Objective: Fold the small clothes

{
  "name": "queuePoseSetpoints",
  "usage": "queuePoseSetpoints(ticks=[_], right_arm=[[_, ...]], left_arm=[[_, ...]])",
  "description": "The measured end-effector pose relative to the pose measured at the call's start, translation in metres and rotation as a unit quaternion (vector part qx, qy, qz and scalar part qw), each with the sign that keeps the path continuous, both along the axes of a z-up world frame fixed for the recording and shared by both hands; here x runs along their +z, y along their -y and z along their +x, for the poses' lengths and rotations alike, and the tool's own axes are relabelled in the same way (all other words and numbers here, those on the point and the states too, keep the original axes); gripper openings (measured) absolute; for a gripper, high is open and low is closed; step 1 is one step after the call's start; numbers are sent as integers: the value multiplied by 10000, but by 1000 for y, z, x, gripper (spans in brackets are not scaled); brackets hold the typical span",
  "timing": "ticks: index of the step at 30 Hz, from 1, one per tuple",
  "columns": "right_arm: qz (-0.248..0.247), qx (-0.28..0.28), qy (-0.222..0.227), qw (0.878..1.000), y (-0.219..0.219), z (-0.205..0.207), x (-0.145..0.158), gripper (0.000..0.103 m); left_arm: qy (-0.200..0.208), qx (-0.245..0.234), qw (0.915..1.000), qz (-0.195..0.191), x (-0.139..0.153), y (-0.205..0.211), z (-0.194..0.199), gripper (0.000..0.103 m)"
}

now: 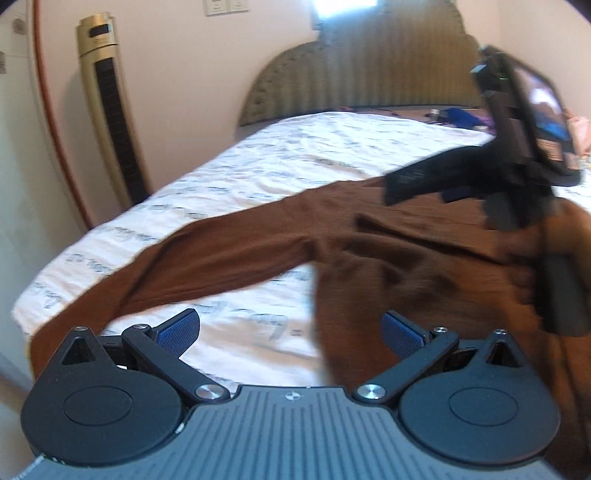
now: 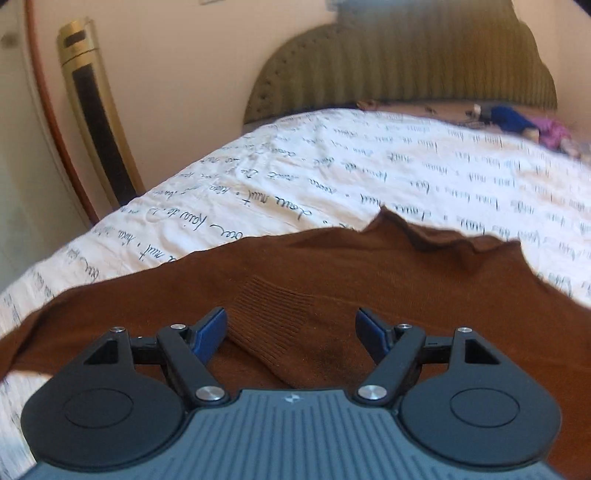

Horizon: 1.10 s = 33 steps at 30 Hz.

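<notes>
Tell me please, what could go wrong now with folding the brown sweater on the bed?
1. The long sleeve lies stretched away from the body; folding the brown sweater first may trap it crooked.
2. The ribbed cuff lies loose between the open right gripper fingers and may slip.
3. The left gripper is open over the bedsheet; it might pinch that.

Soft daylight, lots of fisheye bend, and some smear

Light's coming from a blown-out window patch (image 1: 345, 5) at the top of the left wrist view, so the white bedspread (image 1: 258, 155) reads bright and a bit washed while the brown sweater (image 1: 406, 266) goes dark with muddy folds. The left view is pretty motion-blurred, and the print on the bedspread is unreadable there; the right view is sharper mid-frame, blurry toward the edges. Both frames bow hard: the gold tower fan (image 2: 94, 110) leans and curves, and the corners go black. Shadows are soft, no harsh glare.
</notes>
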State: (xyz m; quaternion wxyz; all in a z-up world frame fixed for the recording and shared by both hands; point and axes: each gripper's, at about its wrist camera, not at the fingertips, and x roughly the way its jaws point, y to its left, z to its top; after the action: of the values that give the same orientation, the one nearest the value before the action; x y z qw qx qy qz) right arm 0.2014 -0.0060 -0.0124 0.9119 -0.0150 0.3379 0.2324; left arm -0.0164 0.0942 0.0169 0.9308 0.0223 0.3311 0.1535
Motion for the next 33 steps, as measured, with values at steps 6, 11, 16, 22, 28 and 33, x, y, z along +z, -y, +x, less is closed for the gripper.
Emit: queuePoseSetpoints(ticks=[6,11,16,22,28,33], right_arm=[[-265,512,183,9982,-18,-27,3,76],[-353,766,249,9961,-25,-50,4,76],[-264,831,328,9957,-18,-70,11,77],[-53,742,405,9964,-1,-85,19,77],[192,544,337,9978,22,-91,20,77],[269,310,383,9984,45,-99,20,77]], left_arm=[[-149,467,9940,974,-11,-53,-16,103],[-482,610,9893,1239,-27,-105,-31,103],[-634,916,9913,705,-35,-153,-38,80],[-572,971,9922,530,-34,-163,-37,19],[-393,806,9958,-162,-17,-173,-42,2],[-34,85,9859,-1672,20,-168,-36,2]])
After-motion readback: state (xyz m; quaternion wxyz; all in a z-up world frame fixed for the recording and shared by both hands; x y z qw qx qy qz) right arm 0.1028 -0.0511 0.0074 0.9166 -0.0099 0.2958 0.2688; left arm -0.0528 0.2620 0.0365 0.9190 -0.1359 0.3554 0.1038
